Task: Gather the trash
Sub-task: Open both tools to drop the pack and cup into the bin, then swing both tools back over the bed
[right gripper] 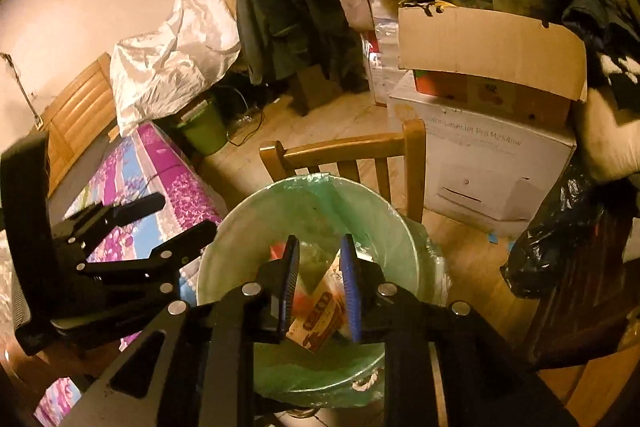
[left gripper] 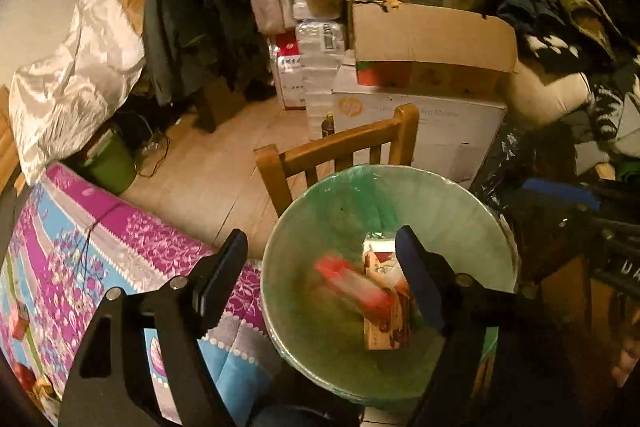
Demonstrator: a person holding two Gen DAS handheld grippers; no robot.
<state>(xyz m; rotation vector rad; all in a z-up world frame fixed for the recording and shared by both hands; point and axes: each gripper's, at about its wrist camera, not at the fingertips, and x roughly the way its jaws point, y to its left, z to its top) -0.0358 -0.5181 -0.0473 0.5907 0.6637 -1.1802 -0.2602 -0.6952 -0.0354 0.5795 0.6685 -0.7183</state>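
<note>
A round bin with a green liner (left gripper: 460, 211) stands beside the bed, below both grippers; it also shows in the right wrist view (right gripper: 240, 239). Inside it lies a brown printed carton (left gripper: 386, 331), also seen in the right wrist view (right gripper: 320, 315). A blurred red wrapper (left gripper: 352, 283) is in mid-air over the bin, between my left fingers. My left gripper (left gripper: 320, 267) is open wide and empty above the bin; it shows in the right wrist view (right gripper: 176, 215) at the left. My right gripper (right gripper: 320, 255) hovers over the bin with jaws a narrow gap apart, holding nothing.
A wooden chair (left gripper: 340, 147) stands right behind the bin. A bed with a purple flowered cover (left gripper: 100, 247) is to the left. Stacked cardboard and printer boxes (left gripper: 432, 107) sit behind right. A black bag (right gripper: 556, 239) lies at the right. A small green bin (left gripper: 108, 163) stands farther back.
</note>
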